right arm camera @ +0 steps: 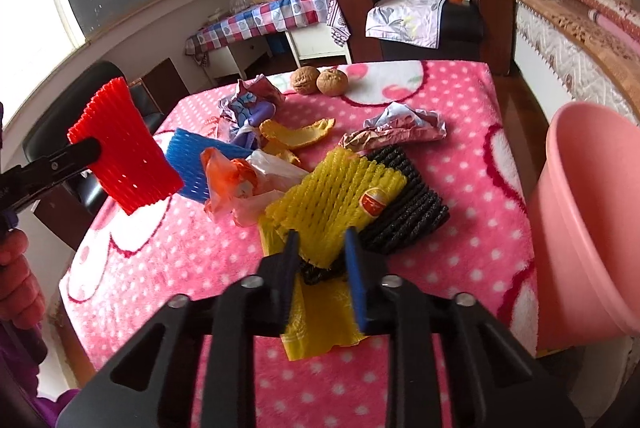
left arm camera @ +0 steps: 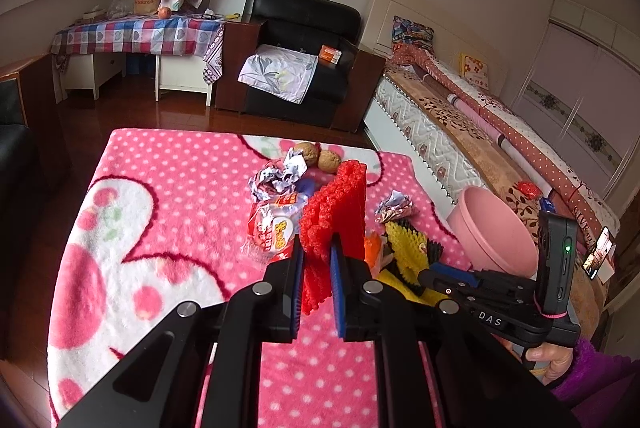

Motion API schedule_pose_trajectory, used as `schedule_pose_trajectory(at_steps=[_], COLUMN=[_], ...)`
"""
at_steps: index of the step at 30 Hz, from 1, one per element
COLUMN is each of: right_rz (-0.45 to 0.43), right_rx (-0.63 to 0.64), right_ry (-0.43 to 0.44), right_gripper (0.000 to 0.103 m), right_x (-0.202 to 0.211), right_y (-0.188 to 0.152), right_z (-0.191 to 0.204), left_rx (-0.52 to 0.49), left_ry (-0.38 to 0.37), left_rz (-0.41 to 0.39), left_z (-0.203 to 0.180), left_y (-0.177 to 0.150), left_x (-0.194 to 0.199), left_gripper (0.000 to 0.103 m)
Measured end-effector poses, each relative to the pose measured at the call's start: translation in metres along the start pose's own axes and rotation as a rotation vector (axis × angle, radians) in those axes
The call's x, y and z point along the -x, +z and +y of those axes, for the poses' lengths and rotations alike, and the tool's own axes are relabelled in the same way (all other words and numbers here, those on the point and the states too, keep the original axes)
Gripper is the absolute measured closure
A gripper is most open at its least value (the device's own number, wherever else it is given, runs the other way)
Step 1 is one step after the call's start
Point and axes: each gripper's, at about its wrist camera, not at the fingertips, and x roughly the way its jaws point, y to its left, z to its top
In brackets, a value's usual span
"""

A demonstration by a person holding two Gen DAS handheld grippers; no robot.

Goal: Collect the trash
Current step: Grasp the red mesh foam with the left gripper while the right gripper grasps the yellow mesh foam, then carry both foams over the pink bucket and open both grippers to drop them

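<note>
Your left tool (left arm camera: 316, 248) is clamped narrow on the red foam fruit net (left arm camera: 336, 212), which stands upright between its pads and, seen from the right wrist, hangs lifted clear of the bench (right arm camera: 472, 260) at the left edge of the pile. Your right tool (right arm camera: 320, 248) has its jaws drawn in narrow around the near edge of the yellow foam fruit net (right arm camera: 340, 196); whether the pads truly press it you cannot tell from this view. That yellow net lies on a yellow plastic bag (right arm camera: 316, 320) and overlaps a black foam fruit net (right arm camera: 412, 204) just to its right. Left of it sit a crumpled orange-and-white plastic bag (right arm camera: 240, 184) and a blue foam fruit net (right arm camera: 188, 160), all on the pink polka-dot fleece cover of the bench. Farther back lie curled orange peel (right arm camera: 296, 132), a crumpled pink-and-white paper wrapper (right arm camera: 400, 128) and a purple crumpled wrapper (right arm camera: 248, 104). Near the far edge two brown walnuts (right arm camera: 320, 80) rest just beside each other. The pink plastic bucket (right arm camera: 592, 212) stands off the bench's right side, its mouth tilted toward the pile. Beyond it is the bed (left arm camera: 480, 132).
</note>
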Motion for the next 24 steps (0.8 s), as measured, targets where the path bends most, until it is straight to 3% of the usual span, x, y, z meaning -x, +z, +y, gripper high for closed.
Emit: schedule_pose_trajectory(at_steps=[6, 15, 24], right_rz=[-0.042, -0.136, -0.222], right_rx=[-0.017, -0.060, -0.129], right_ry=[0.028, 0.033, -0.076], right_gripper=[0.097, 0.098, 0.098], right_x=[0.016, 0.055, 0.097], right_y=[0.005, 0.011, 0.009], right_z=[-0.007, -0.027, -0.066], left_rx=[-0.030, -0.091, -0.165], left_ry=[-0.011, -0.077, -0.188], left_rz=[0.000, 0.009, 0.040], left_z=[-0.017, -0.057, -0.120], left_y=[0.011, 0.027, 0.034], left_x=[-0.003, -0.021, -0.053], left_gripper=[0.092, 0.092, 0.092])
